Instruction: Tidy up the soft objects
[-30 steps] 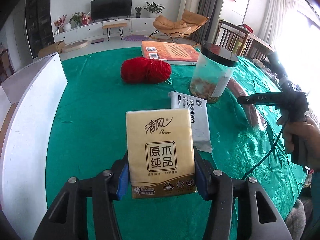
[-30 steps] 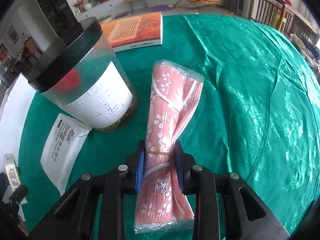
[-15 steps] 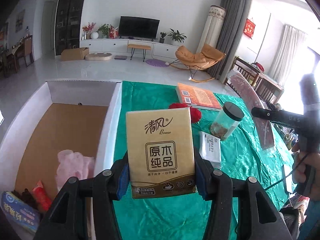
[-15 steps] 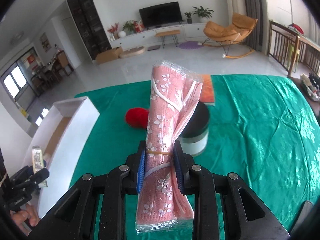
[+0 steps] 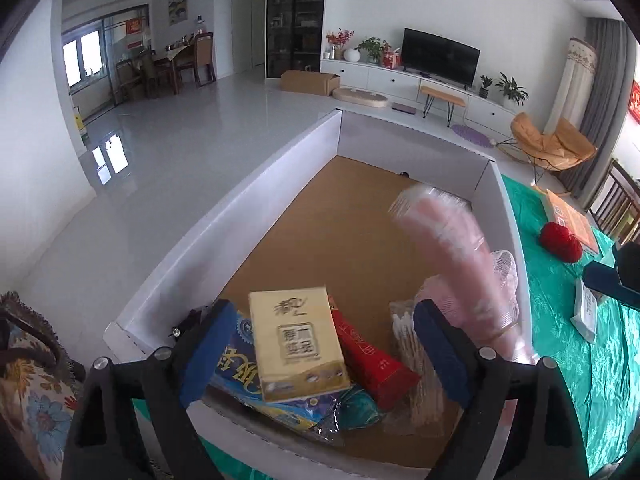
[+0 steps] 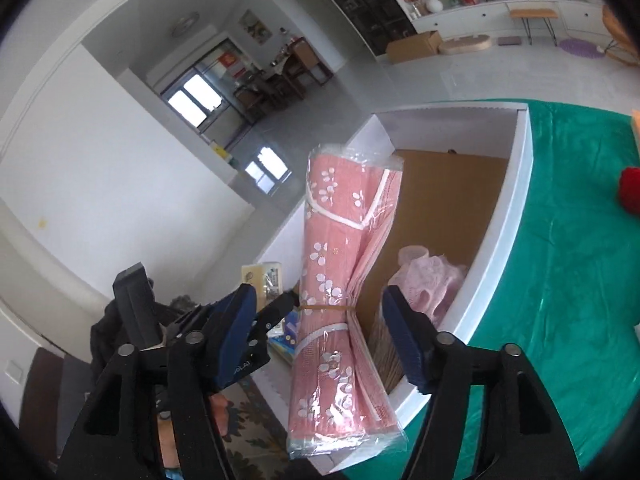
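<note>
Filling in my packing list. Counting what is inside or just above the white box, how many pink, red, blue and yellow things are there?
Pink: 2, cloth roll, lacy bundle
Red: 1, red packet
Blue: 1, blue packet
Yellow: 1, tissue pack
Total: 5

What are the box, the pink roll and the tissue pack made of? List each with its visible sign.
Box: looks like cardboard, white smooth walls and a raw brown floor; a serrated cut edge shows on the near wall.
Pink roll: seems woven or knitted fabric with white flowers, in clear glossy plastic wrap that shows glare and creases.
Tissue pack: probably thin printed plastic film, tan, faintly shiny; contents unseen.
</note>
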A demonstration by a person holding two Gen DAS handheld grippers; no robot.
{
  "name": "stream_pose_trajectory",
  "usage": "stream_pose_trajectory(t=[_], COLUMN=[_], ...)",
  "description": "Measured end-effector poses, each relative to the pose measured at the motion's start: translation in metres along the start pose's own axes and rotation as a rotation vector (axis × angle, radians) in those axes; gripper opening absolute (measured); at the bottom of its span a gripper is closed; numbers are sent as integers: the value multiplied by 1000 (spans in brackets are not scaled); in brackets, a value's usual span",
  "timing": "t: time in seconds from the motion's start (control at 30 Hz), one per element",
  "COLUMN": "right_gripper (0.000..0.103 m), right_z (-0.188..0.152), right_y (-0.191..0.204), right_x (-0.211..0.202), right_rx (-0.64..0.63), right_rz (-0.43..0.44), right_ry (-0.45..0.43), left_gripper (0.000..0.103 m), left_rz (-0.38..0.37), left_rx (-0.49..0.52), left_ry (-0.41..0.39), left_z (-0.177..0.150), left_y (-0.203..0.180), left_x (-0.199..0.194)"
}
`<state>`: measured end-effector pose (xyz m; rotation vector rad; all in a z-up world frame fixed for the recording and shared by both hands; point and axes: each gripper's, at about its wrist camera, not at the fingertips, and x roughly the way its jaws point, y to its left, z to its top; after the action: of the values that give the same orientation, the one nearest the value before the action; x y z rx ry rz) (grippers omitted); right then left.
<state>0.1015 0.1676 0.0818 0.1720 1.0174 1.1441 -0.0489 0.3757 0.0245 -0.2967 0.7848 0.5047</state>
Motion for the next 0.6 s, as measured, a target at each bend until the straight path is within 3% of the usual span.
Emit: stream_pose_trajectory(t=[0.1,0.23,0.4,0.5,0.6], right_gripper=[73,73,74,74,74], right_z=[-17,-42,-109,-143,-167], right_y=[-15,-64,-145,-189,-213], right_x=[-5,-38,-78,-99,-124], right_rx=[-39,-114,-115,-63,-17], right_rz=[-92,-356,-743,-871,-952], right_ry=[-25,-79,-110,-94,-130], left_gripper=[90,90,91,101,102], left_rz=[-20,-168,-379,-482,-539], left_rx=[-12,8,138,247,325], left_ry=[-14,-50,-77,-59,4], left_z=[-5,-8,-17,-38,-62], left_y=[-5,-46,-142,-205,-260], left_x=[0,-13,-43,-52,-43])
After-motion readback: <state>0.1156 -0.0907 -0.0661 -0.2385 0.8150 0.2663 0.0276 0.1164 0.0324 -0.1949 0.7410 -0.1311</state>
